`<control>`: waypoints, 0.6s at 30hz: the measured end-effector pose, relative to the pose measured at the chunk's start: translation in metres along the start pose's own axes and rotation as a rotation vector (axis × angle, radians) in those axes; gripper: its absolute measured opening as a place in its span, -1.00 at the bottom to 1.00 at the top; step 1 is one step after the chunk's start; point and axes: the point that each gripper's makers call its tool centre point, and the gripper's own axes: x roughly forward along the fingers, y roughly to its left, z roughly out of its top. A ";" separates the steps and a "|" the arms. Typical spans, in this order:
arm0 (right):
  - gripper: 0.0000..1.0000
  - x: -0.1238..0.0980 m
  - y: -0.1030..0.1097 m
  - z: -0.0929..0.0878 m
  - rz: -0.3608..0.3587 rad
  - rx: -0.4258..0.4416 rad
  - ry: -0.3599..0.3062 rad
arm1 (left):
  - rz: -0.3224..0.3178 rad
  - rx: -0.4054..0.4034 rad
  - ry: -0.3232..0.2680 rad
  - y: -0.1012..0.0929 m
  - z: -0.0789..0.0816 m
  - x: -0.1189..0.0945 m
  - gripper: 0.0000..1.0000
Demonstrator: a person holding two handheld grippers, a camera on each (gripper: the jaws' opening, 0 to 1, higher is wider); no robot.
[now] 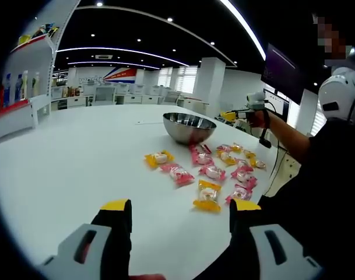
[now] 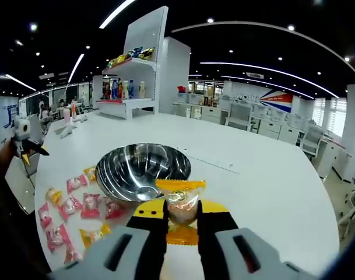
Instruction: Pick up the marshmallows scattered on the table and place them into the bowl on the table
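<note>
The left gripper [image 1: 180, 213] is wide open and holds nothing, above the white table [image 1: 78, 169] near the scattered marshmallows [image 1: 207, 169]. The right gripper [image 2: 182, 219] is closed on a yellow-wrapped marshmallow [image 2: 180, 201], just beside the steel bowl [image 2: 141, 171].

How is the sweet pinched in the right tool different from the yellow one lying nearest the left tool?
The held sweet is off the table, clamped in the right tool just by the bowl; the loose yellow sweet lies flat on the table, untouched. The held one stands on end with its crimped edge up. The left tool gapes open, short of the loose one. Both have yellow wrappers with a pale centre.
</note>
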 end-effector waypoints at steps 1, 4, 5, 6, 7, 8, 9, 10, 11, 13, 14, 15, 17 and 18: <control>-0.59 0.003 0.001 0.002 0.005 -0.003 -0.001 | 0.000 0.000 0.000 0.000 0.000 0.000 0.36; -0.59 0.010 0.005 0.005 0.012 -0.008 0.004 | 0.002 -0.003 -0.001 0.000 0.000 0.000 0.36; -0.59 0.012 0.007 0.006 0.016 -0.017 0.007 | 0.003 -0.004 -0.001 -0.001 -0.001 0.000 0.36; -0.59 0.015 0.009 0.008 0.021 -0.022 0.009 | 0.002 -0.004 -0.001 -0.001 -0.001 0.000 0.36; -0.59 0.017 0.011 0.009 0.028 -0.027 0.010 | 0.002 -0.004 0.000 -0.002 -0.001 0.000 0.36; -0.59 0.019 0.013 0.011 0.035 -0.030 0.009 | 0.002 -0.004 0.001 -0.002 -0.001 -0.001 0.36; -0.59 0.021 0.014 0.013 0.040 -0.033 0.009 | 0.005 -0.003 0.000 -0.002 -0.001 -0.001 0.36; -0.59 0.025 0.016 0.016 0.046 -0.038 0.008 | 0.007 -0.005 -0.002 -0.002 -0.001 -0.001 0.36; -0.59 0.028 0.018 0.017 0.051 -0.041 0.008 | 0.007 -0.007 -0.003 -0.002 -0.001 -0.001 0.36; -0.59 0.033 0.021 0.020 0.060 -0.046 0.012 | 0.008 -0.007 -0.003 -0.002 -0.002 -0.001 0.36; -0.59 0.036 0.024 0.021 0.067 -0.050 0.014 | 0.007 -0.006 -0.001 -0.003 -0.002 -0.001 0.36; -0.59 0.040 0.026 0.022 0.075 -0.051 0.016 | 0.005 -0.005 0.000 -0.003 -0.002 -0.001 0.36; -0.59 0.045 0.031 0.023 0.087 -0.055 0.022 | 0.003 -0.004 -0.002 -0.004 -0.002 -0.001 0.36; -0.59 0.048 0.034 0.023 0.093 -0.059 0.026 | 0.002 -0.004 -0.003 -0.005 -0.001 -0.001 0.36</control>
